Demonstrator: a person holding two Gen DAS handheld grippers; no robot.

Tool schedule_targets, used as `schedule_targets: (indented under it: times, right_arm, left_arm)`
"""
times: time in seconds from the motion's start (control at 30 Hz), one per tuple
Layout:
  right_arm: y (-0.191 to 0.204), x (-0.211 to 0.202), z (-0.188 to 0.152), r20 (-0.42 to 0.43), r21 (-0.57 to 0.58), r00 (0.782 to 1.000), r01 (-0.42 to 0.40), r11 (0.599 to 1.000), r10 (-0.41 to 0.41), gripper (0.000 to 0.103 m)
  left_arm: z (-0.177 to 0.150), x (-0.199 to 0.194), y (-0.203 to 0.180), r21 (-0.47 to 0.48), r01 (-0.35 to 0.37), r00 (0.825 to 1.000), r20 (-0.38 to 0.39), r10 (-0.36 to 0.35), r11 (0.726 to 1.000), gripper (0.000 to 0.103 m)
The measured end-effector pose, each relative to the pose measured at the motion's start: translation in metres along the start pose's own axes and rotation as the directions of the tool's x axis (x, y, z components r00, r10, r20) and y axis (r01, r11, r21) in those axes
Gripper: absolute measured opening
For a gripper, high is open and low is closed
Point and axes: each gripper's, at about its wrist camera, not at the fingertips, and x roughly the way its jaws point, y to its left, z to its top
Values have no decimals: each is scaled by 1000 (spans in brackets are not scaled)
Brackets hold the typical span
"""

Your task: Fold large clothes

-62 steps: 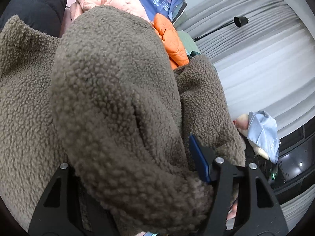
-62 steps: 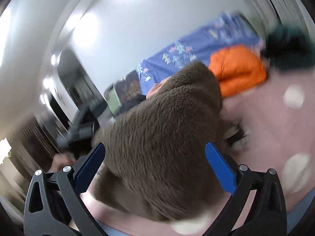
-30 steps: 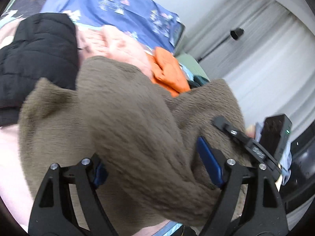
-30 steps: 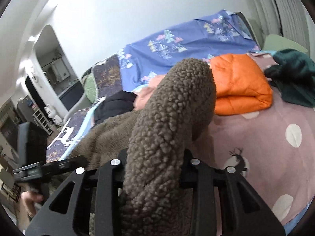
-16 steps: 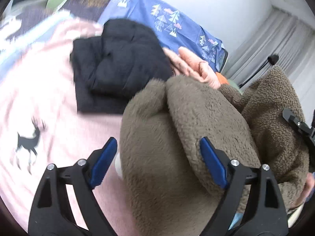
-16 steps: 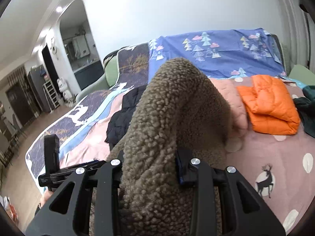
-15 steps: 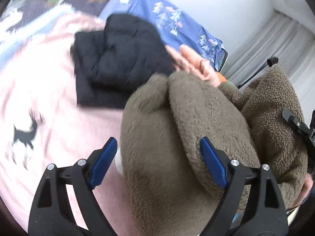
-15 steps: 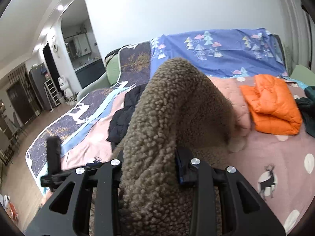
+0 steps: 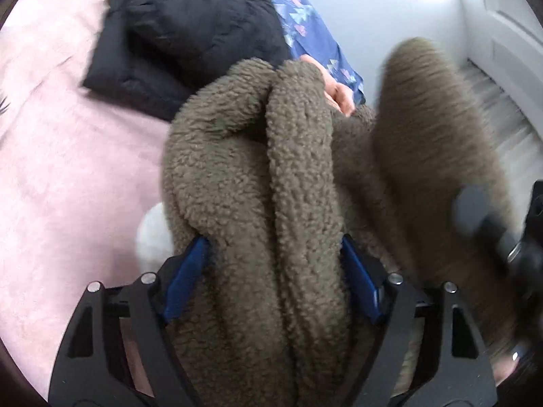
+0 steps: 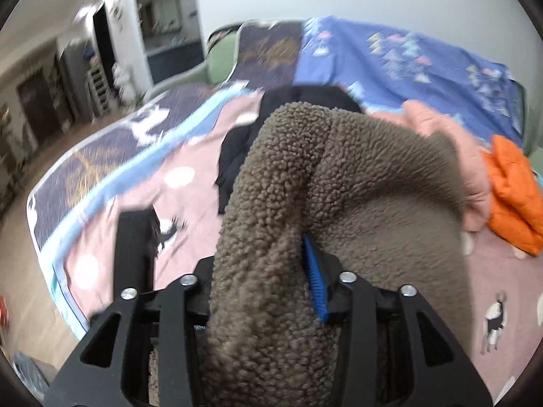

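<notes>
A thick brown fleece garment (image 9: 298, 186) lies bunched on the pink bedspread (image 9: 68, 169). My left gripper (image 9: 271, 271) has a double fold of it between its blue pads. Its jaws are closing and the pile touches both pads. In the right wrist view another roll of the fleece (image 10: 271, 203) stands up between the jaws of my right gripper (image 10: 263, 271). Those jaws are opening. The fleece still fills the gap, up against the one blue pad (image 10: 314, 271) that shows; the other pad is hidden. The left gripper's black body (image 10: 135, 237) shows at the left, blurred.
A folded black puffer jacket (image 9: 183, 27) lies just beyond the fleece. A pink garment (image 10: 451, 135) and a folded orange jacket (image 10: 512, 190) sit to the right. A blue patterned sheet (image 10: 407, 61) covers the headboard. The bed's edge and the floor (image 10: 20, 271) are at the left.
Both views have swung left and down toward the bed. The left jaws have come in onto the fleece fold. The right jaws have widened a little around their roll.
</notes>
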Motion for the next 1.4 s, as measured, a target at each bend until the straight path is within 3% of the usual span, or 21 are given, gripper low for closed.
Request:
schedule_targets:
  times: [0.13, 0.23, 0.3, 0.37, 0.4, 0.43, 0.53, 0.67, 0.73, 0.8, 0.87, 0.9, 0.97, 1.03, 1.13, 1.17, 1.2, 1.23, 1.27, 1.37, 1.4]
  right_arm:
    - [-1, 3, -6, 35, 1, 998, -48, 999, 48, 57]
    - [-18, -9, -15, 113, 76, 983, -151, 986, 142, 65]
    - [-22, -19, -24, 185, 103, 961, -225, 969, 203, 71]
    - [-29, -28, -33, 250, 146, 938, -280, 949, 239, 71]
    - [-34, -35, -40, 312, 176, 911, -335, 926, 270, 71]
    - [-37, -39, -44, 347, 192, 893, -367, 910, 287, 71]
    - [-34, -42, -46, 354, 181, 891, -362, 914, 283, 71]
    - [-46, -45, -49, 382, 184, 859, -432, 883, 341, 70]
    - [-59, -49, -55, 392, 186, 844, -462, 867, 366, 70]
    - [-70, -56, -58, 394, 188, 831, -491, 851, 392, 70]
    - [-79, -60, -60, 403, 195, 806, -538, 820, 433, 71]
    - [-83, -60, -61, 408, 193, 790, -565, 802, 458, 71]
    - [-83, -65, -62, 406, 181, 780, -579, 795, 476, 71]
    - [-84, -81, -65, 387, 152, 793, -558, 816, 470, 71]
    - [-96, -112, -75, 391, 142, 808, -527, 838, 441, 69]
    - [-103, -121, -78, 398, 159, 827, -489, 858, 398, 64]
    - [-111, -130, -81, 402, 176, 851, -434, 884, 338, 44]
    - [-119, -134, -82, 402, 195, 871, -383, 903, 283, 37]
    - [-128, -135, -79, 400, 222, 891, -320, 921, 213, 37]
    - [-133, -116, -69, 331, 232, 927, -259, 938, 175, 30]
    - [-130, -99, -61, 275, 214, 949, -216, 953, 153, 30]
  left_arm:
    - [2, -36, 21, -107, 90, 996, 11, -90, 990, 84]
    - [8, -89, 11, -101, 139, 985, 114, -127, 985, 87]
    - [12, -123, -16, -51, 171, 974, 161, -161, 984, 88]
    - [21, -136, -58, 31, 161, 974, 159, -164, 987, 88]
    - [25, -139, -82, 77, 147, 976, 149, -157, 986, 89]
    - [29, -136, -104, 110, 138, 979, 135, -152, 984, 89]
    - [44, -109, -155, 165, 155, 986, 36, -163, 974, 89]
    - [54, -45, -200, 247, 121, 988, -128, -91, 961, 87]
    - [57, -6, -195, 190, 147, 952, -295, -86, 971, 73]
    - [71, 9, -185, 158, 130, 941, -330, -72, 979, 71]
    - [78, 17, -168, 74, 160, 925, -360, -123, 984, 71]
    - [81, 25, -160, 38, 149, 922, -367, -125, 988, 71]
    - [83, 37, -150, 78, 50, 939, -342, -20, 996, 64]
    - [80, 49, -141, 125, -47, 945, -317, 85, 991, 47]
    - [74, 50, -132, 188, -105, 950, -271, 154, 977, 43]
    - [75, 50, -129, 204, -113, 951, -261, 166, 972, 43]
    - [75, 49, -129, 219, -119, 954, -245, 172, 969, 43]
    - [75, 48, -129, 232, -121, 955, -238, 177, 965, 43]
    - [74, 47, -131, 246, -121, 956, -233, 180, 962, 43]
    - [71, 52, -139, 304, -140, 956, -207, 209, 942, 43]
    - [66, 52, -139, 328, -157, 954, -192, 229, 931, 43]
